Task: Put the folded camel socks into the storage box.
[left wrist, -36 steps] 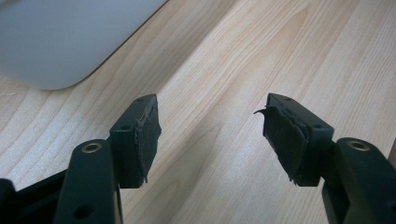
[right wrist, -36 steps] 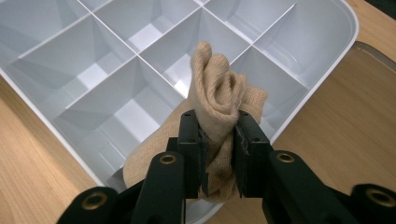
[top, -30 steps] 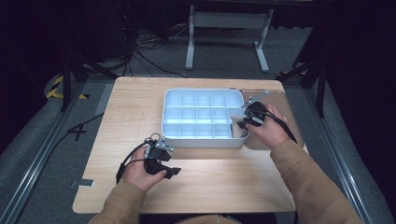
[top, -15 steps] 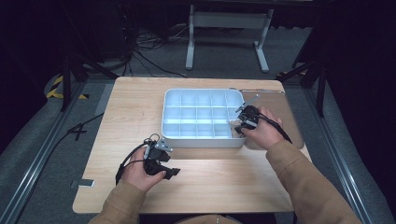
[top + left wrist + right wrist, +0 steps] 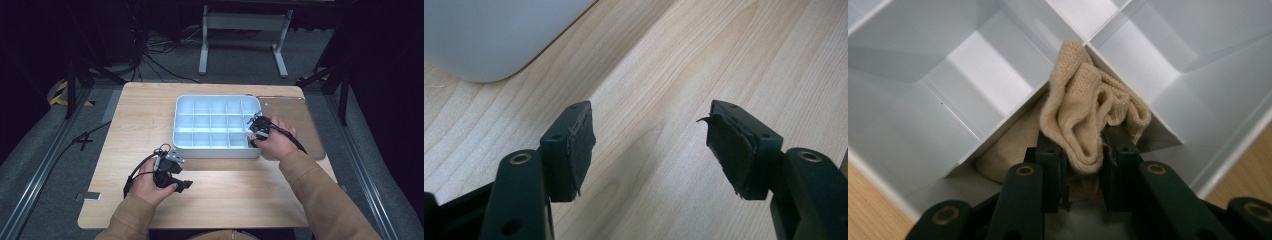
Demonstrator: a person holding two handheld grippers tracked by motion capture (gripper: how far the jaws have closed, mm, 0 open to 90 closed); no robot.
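Note:
A white divided tray [image 5: 215,150] stands in the middle of the wooden table. My right gripper [image 5: 252,131] reaches into its near right corner compartment. In the right gripper view the right gripper [image 5: 1083,175] is shut on a folded beige knitted cloth [image 5: 1088,115], which bunches up against the crossing of the tray's dividers [image 5: 973,55]. More of the cloth lies on the compartment floor under the jaws. My left gripper [image 5: 182,185] rests low over the bare table in front of the tray's near left corner. Seen from its own camera, the left gripper [image 5: 651,150] is open with nothing between its pads, and the tray's rounded corner [image 5: 489,35] lies ahead.
A flat brown board [image 5: 300,120] lies on the table to the right of the tray. Beyond the far edge of the table are a grey metal stand [image 5: 240,30] and cables on the floor [image 5: 155,60].
My right hand has sunk and shifted a little to the left, bringing the cloth lower into the tray's corner compartment. The left hand has stayed in place.

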